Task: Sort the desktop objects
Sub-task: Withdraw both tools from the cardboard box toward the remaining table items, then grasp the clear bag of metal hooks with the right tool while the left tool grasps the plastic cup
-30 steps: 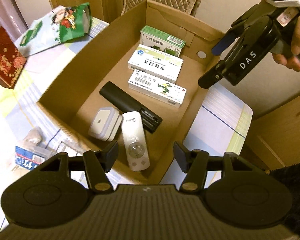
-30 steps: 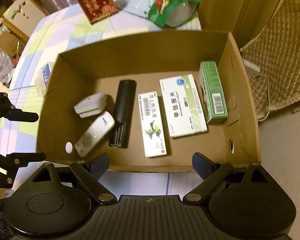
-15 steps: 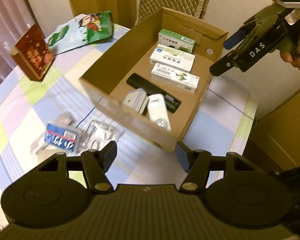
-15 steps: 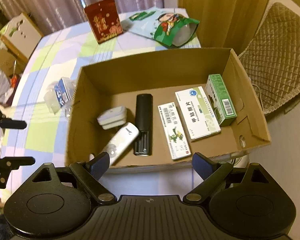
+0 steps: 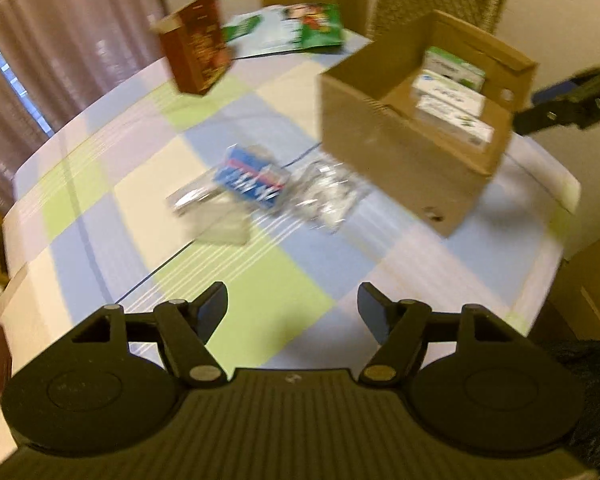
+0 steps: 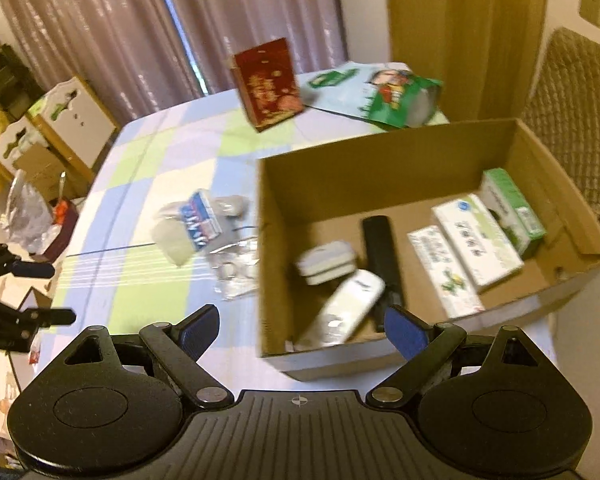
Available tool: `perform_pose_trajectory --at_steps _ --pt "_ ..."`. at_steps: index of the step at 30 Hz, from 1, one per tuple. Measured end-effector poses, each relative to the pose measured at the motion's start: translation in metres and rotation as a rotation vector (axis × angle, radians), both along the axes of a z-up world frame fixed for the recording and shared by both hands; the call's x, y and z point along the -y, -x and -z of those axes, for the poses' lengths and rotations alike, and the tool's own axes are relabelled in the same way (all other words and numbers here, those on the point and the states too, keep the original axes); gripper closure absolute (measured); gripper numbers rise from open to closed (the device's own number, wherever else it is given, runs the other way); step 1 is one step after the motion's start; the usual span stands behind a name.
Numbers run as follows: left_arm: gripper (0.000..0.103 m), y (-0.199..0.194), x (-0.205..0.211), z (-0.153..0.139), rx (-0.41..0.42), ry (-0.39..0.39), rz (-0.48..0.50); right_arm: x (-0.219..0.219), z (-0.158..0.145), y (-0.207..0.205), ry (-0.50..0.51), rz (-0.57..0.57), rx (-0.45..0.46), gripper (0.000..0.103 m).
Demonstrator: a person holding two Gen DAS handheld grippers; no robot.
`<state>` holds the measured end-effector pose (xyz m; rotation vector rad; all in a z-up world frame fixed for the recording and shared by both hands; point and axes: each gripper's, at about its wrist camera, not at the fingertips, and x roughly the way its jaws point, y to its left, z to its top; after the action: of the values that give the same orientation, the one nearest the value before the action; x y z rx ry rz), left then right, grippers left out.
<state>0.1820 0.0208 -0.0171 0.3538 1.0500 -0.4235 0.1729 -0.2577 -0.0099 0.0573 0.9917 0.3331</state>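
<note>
Left gripper [image 5: 293,307]: fingers spread apart, nothing between them, hovering over the checked tablecloth [image 5: 112,216] near the table's front edge.
Right gripper [image 6: 301,330]: fingers spread apart, empty, held over the near wall of the cardboard box [image 6: 392,168].
Box contents: black remote [image 6: 382,254] lying lengthwise, white remote [image 6: 346,306] tilted against it, a small white and grey device [image 6: 327,266] beside them, then three medicine boxes in a row: white carton [image 6: 444,272], wider white carton [image 6: 476,240], green carton [image 6: 512,210] on its side at the far right wall.
Left on the table: blue-labelled packet [image 5: 252,178] on clear plastic wrap, with a crinkled clear bag [image 5: 328,196] just beside it, both near the box's left wall; the left view is smeared, so what the bags hold cannot be read.
Farther back: red patterned box [image 6: 268,82] standing upright, green snack bag [image 6: 400,96] lying flat behind the cardboard box.
Obstacles: the box's tall walls stand between the right gripper and the loose packets.
Edges: the table curves away at left, where a small cabinet [image 6: 72,120] and clutter stand off the table; the box sits close to the table's right edge.
Open room: bare cloth between the left gripper and the packets.
</note>
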Motion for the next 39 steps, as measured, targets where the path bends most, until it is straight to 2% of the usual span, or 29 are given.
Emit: perform_pose_trajectory --at_steps 4,8,12,17,20,26,30,34,37,38,39 --pt "0.035 0.0 -0.032 0.005 0.006 0.011 -0.081 -0.031 0.002 0.003 0.015 -0.085 0.028 0.011" --pt "0.035 0.001 -0.058 0.01 0.0 0.035 -0.139 -0.068 0.003 0.001 0.059 -0.249 0.063 0.011" --pt "0.035 -0.001 -0.076 0.014 0.006 0.029 -0.178 -0.111 0.011 -0.006 0.184 -0.529 0.099 0.011" --pt "0.035 -0.004 -0.094 0.018 0.01 0.025 -0.225 -0.151 0.037 -0.026 0.359 -0.898 0.129 0.011" --pt "0.035 -0.006 -0.103 0.021 0.004 0.027 -0.257 -0.164 0.058 -0.046 0.439 -1.064 0.112 0.011" --pt "0.034 -0.011 -0.12 0.033 -0.03 0.024 -0.337 -0.188 0.104 -0.089 0.587 -1.357 0.02 0.011" --pt "0.034 -0.014 -0.129 0.04 -0.054 0.03 -0.389 -0.196 0.137 -0.11 0.717 -1.522 -0.058 0.011" --pt "0.034 -0.015 -0.137 0.047 -0.079 0.038 -0.442 -0.202 0.165 -0.118 0.849 -1.669 -0.087 0.011" --pt "0.034 -0.015 -0.145 0.052 -0.097 0.042 -0.485 -0.207 0.178 -0.123 0.862 -1.735 -0.097 0.012" --pt "0.034 -0.016 -0.148 0.054 -0.102 0.041 -0.499 -0.208 0.181 -0.125 0.862 -1.742 -0.1 0.012" --pt "0.034 -0.016 -0.15 0.055 -0.106 0.039 -0.511 -0.209 0.184 -0.127 0.862 -1.748 -0.104 0.033"
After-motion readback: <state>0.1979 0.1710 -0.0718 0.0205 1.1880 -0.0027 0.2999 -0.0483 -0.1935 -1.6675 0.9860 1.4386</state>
